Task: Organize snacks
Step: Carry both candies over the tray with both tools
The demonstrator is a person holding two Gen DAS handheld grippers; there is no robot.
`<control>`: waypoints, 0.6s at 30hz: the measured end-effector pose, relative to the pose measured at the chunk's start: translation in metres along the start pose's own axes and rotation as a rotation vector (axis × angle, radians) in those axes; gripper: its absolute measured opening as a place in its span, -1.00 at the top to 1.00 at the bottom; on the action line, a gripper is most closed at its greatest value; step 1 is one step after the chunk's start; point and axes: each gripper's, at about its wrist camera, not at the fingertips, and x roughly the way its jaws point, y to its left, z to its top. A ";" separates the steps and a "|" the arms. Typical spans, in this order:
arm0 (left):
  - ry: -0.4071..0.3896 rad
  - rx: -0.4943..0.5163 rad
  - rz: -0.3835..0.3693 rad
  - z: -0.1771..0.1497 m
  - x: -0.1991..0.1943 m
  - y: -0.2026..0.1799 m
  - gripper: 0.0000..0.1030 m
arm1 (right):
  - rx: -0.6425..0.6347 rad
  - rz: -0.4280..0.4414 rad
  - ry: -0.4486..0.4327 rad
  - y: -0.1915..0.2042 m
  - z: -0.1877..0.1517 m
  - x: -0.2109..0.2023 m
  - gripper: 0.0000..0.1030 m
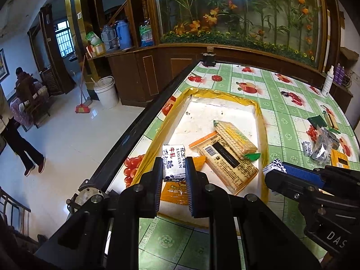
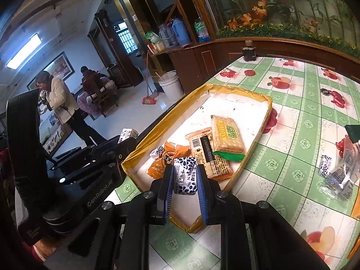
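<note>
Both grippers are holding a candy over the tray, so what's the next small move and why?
Probably lower the left gripper a little and open it: its candy already hangs over the tray beside the cracker packs. The right gripper can follow with its candy.

Candy (image 1: 173, 163) white, blue-speckled; tray rim (image 1: 155, 139) gold; tablecloth (image 1: 290, 121) green-checked, red fruit.

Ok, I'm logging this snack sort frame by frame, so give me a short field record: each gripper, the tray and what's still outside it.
left gripper: shut on a white nougat candy, above the tray's near-left part
right gripper: shut on a blue-patterned nougat candy, above the tray's near end
tray: gold-rimmed, holds two cracker packs, an orange wrapper and one small candy
outside tray: small candy and clear wrapper on the tablecloth
</note>
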 end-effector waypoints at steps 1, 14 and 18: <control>0.009 -0.003 0.001 0.000 0.004 0.001 0.68 | 0.002 0.000 0.008 -0.001 0.001 0.004 0.61; 0.082 0.005 0.025 -0.005 0.034 -0.001 0.68 | 0.022 0.008 0.083 -0.014 -0.003 0.039 0.60; 0.103 0.008 0.029 -0.007 0.043 -0.002 0.68 | 0.024 0.009 0.092 -0.017 -0.005 0.044 0.59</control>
